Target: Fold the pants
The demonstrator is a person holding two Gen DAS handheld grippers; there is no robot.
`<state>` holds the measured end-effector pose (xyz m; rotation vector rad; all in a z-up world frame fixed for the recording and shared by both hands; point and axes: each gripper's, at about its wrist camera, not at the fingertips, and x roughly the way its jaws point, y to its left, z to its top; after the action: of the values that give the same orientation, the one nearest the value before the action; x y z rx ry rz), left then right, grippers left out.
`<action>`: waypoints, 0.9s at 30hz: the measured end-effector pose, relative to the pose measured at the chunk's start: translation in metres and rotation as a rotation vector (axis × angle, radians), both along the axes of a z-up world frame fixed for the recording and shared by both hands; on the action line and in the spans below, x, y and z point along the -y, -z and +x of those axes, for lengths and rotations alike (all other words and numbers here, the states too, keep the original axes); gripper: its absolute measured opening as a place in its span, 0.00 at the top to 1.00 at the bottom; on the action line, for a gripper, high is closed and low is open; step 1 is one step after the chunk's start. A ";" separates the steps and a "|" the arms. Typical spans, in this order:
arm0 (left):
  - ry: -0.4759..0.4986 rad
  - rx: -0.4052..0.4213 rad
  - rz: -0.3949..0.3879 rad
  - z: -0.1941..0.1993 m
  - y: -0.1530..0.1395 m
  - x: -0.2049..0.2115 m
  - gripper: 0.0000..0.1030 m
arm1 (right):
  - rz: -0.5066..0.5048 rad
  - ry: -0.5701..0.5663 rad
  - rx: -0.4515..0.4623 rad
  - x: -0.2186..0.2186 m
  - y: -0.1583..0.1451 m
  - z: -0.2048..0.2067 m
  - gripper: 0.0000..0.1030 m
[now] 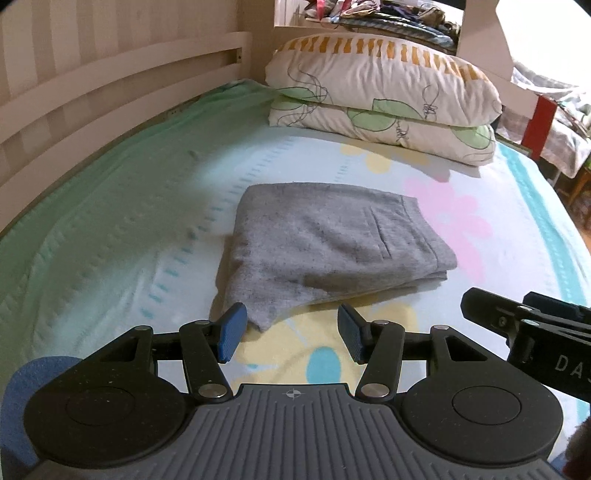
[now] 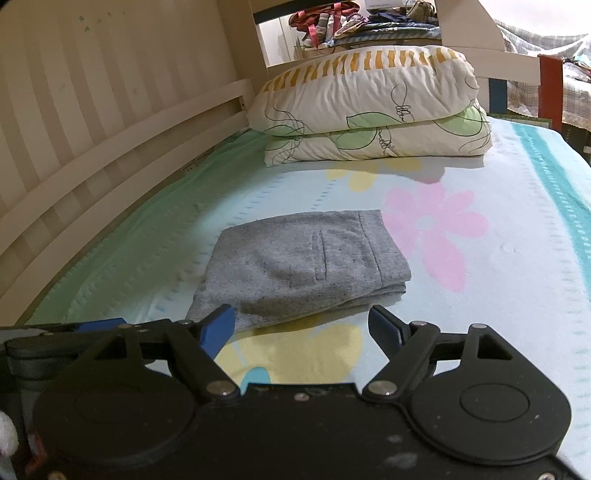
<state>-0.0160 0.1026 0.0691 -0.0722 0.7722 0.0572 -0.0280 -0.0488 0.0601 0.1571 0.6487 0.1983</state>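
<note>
Grey pants (image 1: 325, 243) lie folded into a compact stack on the flowered bed sheet (image 1: 110, 258), back pocket facing up. They also show in the right wrist view (image 2: 303, 266). My left gripper (image 1: 291, 334) is open and empty, just short of the pants' near corner. My right gripper (image 2: 303, 330) is open and empty, close in front of the pants' near edge. The right gripper's body shows at the right edge of the left wrist view (image 1: 535, 325), and part of the left gripper shows at the left of the right wrist view (image 2: 74, 328).
Two stacked pillows (image 1: 384, 96) lie at the far end of the bed, also in the right wrist view (image 2: 369, 107). A white slatted bed rail (image 1: 92, 96) runs along the left. Cluttered shelves (image 2: 351, 22) and another bed stand beyond.
</note>
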 end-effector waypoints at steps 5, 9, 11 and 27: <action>-0.013 -0.019 -0.041 0.004 0.001 -0.004 0.49 | -0.005 0.001 -0.001 -0.001 0.001 0.000 0.18; -0.013 -0.024 -0.069 0.005 0.003 -0.008 0.49 | -0.010 0.003 -0.003 -0.004 0.001 0.000 0.18; -0.010 -0.026 -0.063 0.004 0.004 -0.007 0.49 | -0.013 0.005 -0.004 -0.006 0.001 0.000 0.18; 0.007 -0.041 -0.070 0.008 0.009 -0.004 0.49 | -0.022 -0.014 -0.020 -0.008 0.005 0.005 0.17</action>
<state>-0.0079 0.1070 0.0598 -0.1350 0.8153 0.0249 -0.0230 -0.0405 0.0551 0.1338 0.6720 0.2033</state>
